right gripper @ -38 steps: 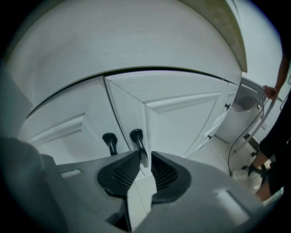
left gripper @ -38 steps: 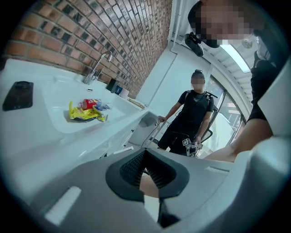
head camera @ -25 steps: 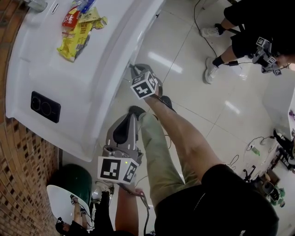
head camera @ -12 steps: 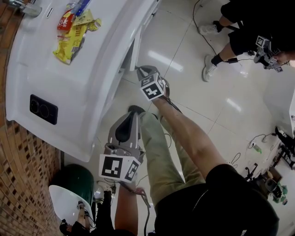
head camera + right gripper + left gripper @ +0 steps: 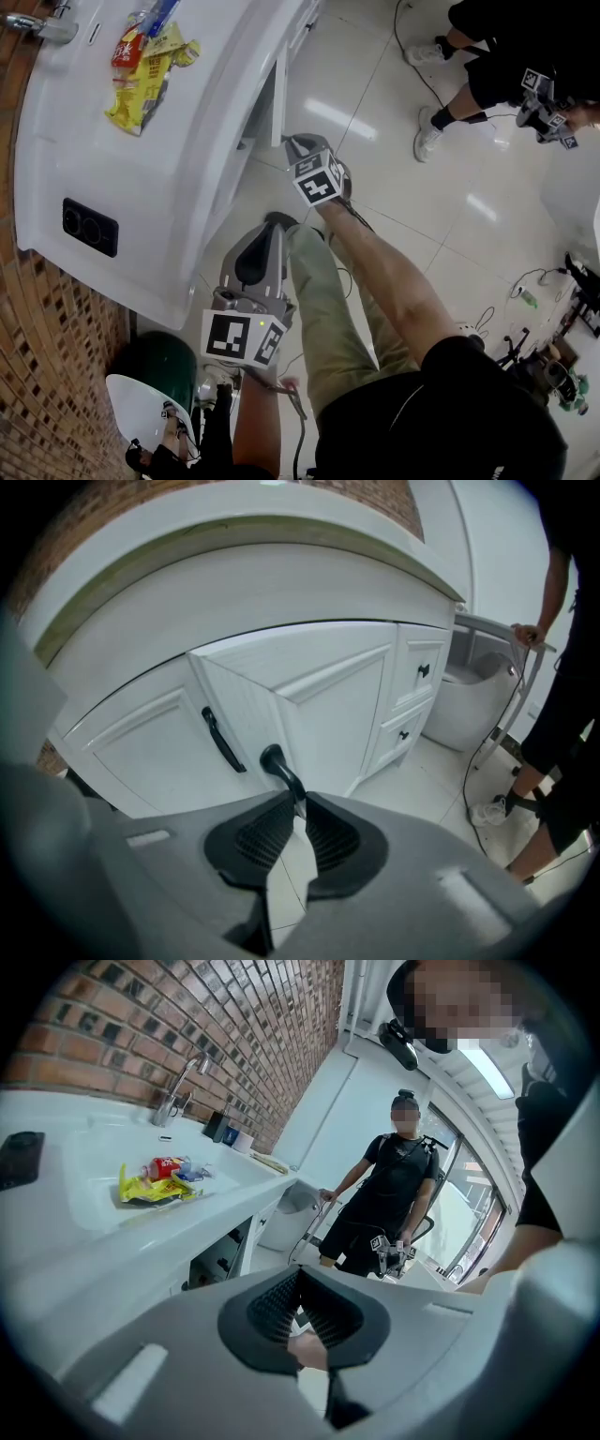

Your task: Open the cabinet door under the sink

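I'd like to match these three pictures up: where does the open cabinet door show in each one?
Head view: the cabinet door juts out below the counter, upper middle, beside the right gripper.
Left gripper view: it appears as a narrow panel, left of centre.
Right gripper view: it sits at centre, its handle between the jaws.
Shared landmark: the white countertop.

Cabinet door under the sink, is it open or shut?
Open partway. The door swings out, right gripper shut on its black handle.
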Demonstrator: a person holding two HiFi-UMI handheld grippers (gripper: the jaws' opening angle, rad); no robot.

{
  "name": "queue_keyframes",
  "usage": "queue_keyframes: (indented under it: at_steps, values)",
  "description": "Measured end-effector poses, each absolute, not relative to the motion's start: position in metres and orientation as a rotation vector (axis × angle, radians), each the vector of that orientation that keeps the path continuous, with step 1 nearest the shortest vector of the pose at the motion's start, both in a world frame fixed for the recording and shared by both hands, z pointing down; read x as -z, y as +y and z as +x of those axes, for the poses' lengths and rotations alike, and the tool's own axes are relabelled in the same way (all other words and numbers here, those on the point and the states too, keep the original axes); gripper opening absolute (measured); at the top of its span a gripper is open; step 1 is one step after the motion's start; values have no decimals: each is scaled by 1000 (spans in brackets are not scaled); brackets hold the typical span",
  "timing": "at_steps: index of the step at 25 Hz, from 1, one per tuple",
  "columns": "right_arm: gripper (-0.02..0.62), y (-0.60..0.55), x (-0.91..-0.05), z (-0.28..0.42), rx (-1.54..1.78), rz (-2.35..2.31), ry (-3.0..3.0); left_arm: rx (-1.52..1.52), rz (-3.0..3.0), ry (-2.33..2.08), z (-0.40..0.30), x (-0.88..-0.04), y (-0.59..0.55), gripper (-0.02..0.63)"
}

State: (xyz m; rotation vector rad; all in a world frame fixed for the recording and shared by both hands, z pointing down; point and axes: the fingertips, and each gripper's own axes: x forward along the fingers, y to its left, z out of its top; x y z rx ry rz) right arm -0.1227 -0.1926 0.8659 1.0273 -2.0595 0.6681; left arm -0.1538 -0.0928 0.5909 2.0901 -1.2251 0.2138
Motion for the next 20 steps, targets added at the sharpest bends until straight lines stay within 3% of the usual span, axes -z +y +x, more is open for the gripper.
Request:
queue_keyframes:
  at_steps: [20]
  values:
    - [18, -191, -867, -43, -782, 1122, -1994, -275, 2172, -1112, -99, -581, -112, 17]
